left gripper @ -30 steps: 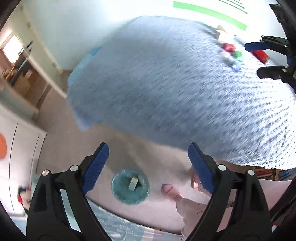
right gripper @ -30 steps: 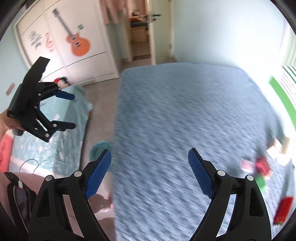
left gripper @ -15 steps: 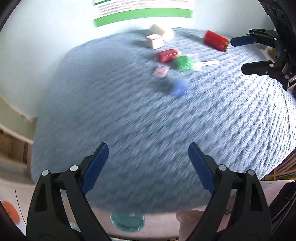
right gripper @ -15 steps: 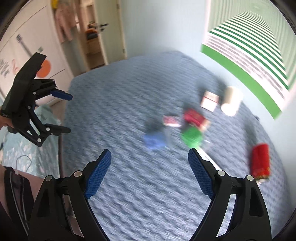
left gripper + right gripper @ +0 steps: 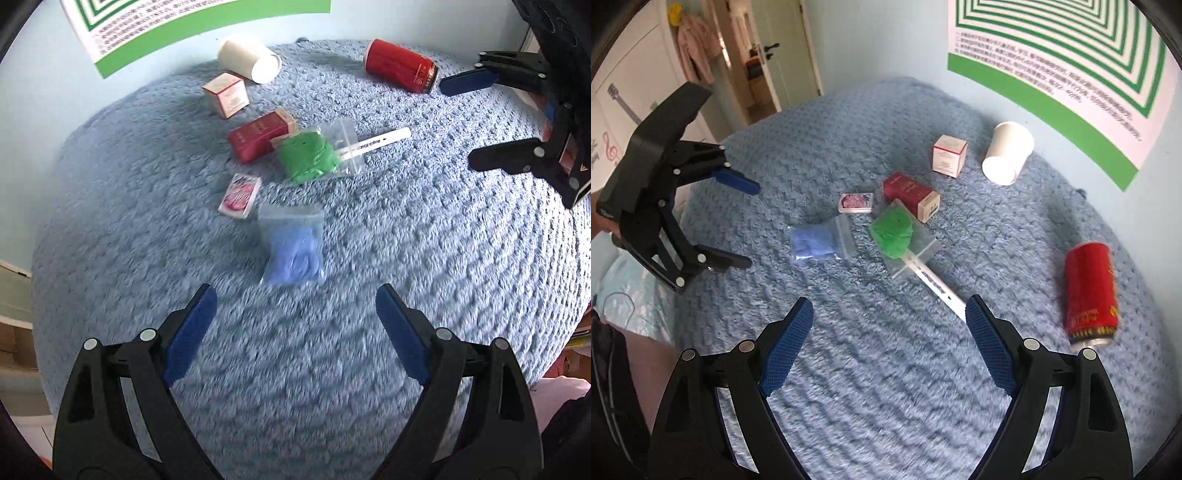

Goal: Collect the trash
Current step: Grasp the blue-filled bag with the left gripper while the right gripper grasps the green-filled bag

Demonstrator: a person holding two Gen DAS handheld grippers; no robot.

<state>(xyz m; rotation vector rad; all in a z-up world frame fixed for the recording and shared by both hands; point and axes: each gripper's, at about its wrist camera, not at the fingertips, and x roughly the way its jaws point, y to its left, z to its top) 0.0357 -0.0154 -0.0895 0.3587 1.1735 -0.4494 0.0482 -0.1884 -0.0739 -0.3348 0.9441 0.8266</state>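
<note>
You have eight pieces of trash lying on the blue bed (image 5: pixel 424 258), all grouped toward its far side near the wall with the green-striped poster (image 5: pixel 1071 66). Count them: two zip bags, three small boxes, one cup, one can, one pen.

The blue bag (image 5: pixel 293 251) lies nearest your left gripper (image 5: pixel 295 314), just beyond its fingertips. The green bag (image 5: pixel 314 157) lies farther on, resting over one end of the white pen (image 5: pixel 380 141). Touching the green bag's left edge is the red box (image 5: pixel 260 136). The small flat pink box (image 5: pixel 240 195) sits between the red box and the blue bag. Farther back stands the pink-and-white box (image 5: pixel 227 94), and just behind it the white cup (image 5: pixel 249 59) lies on its side. The red can (image 5: pixel 400 70) lies on its side well apart, to the far right.

Your left gripper hangs above the bed with its jaws spread wide, gripping nothing. Your right gripper (image 5: pixel 888 330) is likewise spread wide and empty; in its view the pen's near end reaches right by its right finger, and the can lies to its right.
</note>
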